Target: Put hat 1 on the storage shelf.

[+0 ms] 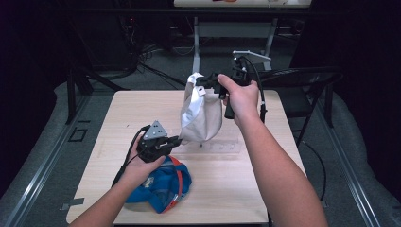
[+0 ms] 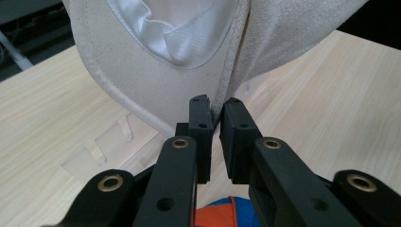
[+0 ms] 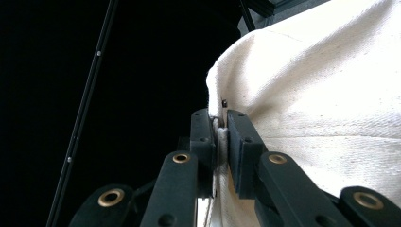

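Observation:
A cream-white cap [image 1: 201,113] hangs in the air over the middle of the wooden table [image 1: 246,184]. My right gripper [image 1: 201,81] is shut on its upper edge, and in the right gripper view its pads [image 3: 220,120] pinch a fold of the cap's cloth [image 3: 321,104]. My left gripper [image 1: 178,140] comes in from the lower left. Its jaws [image 2: 216,106] are shut on the cap's lower rim [image 2: 142,85], right at a seam. A blue and orange cap [image 1: 163,187] lies on the table under my left hand, and its top shows below the jaws in the left gripper view [image 2: 227,215].
A clear plastic strip [image 1: 222,146] lies flat on the table under the hanging cap. A black folding chair [image 1: 302,80] stands off the table's far right corner. Another table's legs and several cables are on the floor behind.

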### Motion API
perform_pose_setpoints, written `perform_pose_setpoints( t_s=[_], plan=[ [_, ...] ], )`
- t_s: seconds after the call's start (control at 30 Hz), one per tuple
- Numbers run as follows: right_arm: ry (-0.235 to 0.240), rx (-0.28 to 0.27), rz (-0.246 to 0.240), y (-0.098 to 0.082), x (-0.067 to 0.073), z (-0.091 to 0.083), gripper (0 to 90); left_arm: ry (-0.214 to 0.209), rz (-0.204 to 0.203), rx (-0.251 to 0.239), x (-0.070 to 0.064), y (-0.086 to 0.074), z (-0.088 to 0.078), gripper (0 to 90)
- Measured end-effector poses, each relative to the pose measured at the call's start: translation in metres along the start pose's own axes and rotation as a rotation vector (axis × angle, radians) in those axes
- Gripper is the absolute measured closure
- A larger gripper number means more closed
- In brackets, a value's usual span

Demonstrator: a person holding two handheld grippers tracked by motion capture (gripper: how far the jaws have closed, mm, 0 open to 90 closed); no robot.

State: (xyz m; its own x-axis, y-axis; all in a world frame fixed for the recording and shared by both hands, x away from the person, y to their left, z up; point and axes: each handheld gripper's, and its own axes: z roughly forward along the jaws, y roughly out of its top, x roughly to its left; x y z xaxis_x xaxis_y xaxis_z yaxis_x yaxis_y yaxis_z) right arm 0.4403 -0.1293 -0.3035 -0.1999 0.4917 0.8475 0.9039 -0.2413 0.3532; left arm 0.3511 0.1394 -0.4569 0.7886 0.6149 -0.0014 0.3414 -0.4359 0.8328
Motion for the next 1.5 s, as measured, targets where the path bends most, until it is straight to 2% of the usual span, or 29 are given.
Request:
perform_pose_setpoints(
  t_s=[0.17, 0.33, 0.77, 1.1, 1.27, 1.5],
  plan=[
    [-0.010, 0.011, 0.003, -0.001, -0.002, 0.009, 81.9, -0.021, -0.027, 0.003, 0.005, -0.007, 0.003, 83.4],
    [-0.019, 0.020, -0.006, -0.003, -0.001, 0.014, 82.0, -0.030, -0.035, 0.003, 0.007, -0.009, 0.006, 83.4],
    [-0.030, 0.018, -0.010, -0.001, -0.003, 0.012, 81.9, -0.059, -0.049, -0.003, 0.006, -0.008, 0.016, 83.4],
    [-0.027, 0.033, -0.010, -0.003, -0.002, 0.020, 82.0, -0.051, -0.058, 0.012, 0.015, -0.012, 0.011, 83.4],
    [-0.028, 0.051, -0.013, -0.004, -0.002, 0.027, 81.9, -0.061, -0.085, 0.000, 0.019, -0.018, 0.008, 83.4],
    [-0.022, 0.059, -0.015, -0.006, 0.000, 0.035, 81.9, -0.063, -0.098, 0.001, 0.022, -0.021, 0.006, 83.5]
  ],
)
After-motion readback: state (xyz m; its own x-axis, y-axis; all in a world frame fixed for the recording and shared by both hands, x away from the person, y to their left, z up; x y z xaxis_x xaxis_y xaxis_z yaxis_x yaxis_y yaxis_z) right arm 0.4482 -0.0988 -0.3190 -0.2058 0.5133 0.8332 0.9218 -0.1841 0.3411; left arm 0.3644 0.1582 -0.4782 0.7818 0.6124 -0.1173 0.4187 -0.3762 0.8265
